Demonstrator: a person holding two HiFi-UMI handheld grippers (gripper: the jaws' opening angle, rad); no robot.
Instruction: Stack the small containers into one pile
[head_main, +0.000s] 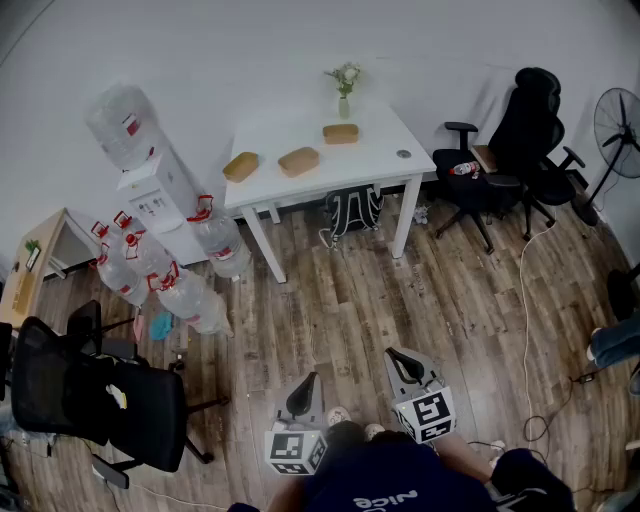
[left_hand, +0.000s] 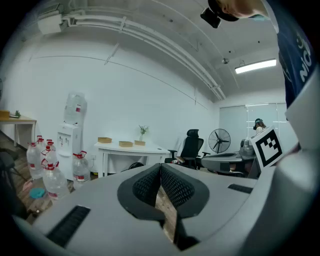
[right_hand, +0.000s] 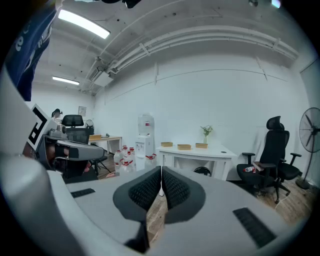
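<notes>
We're holding left gripper (head_main: 303, 393) & right gripper (head_main: 405, 366) at frame btm, both w/ jaws pressed together, gripping nothing. Three small containers (head_main: 298, 161) are sitting apart on the white table (head_main: 385, 150), upper ctr (contents too far to tell).
</notes>
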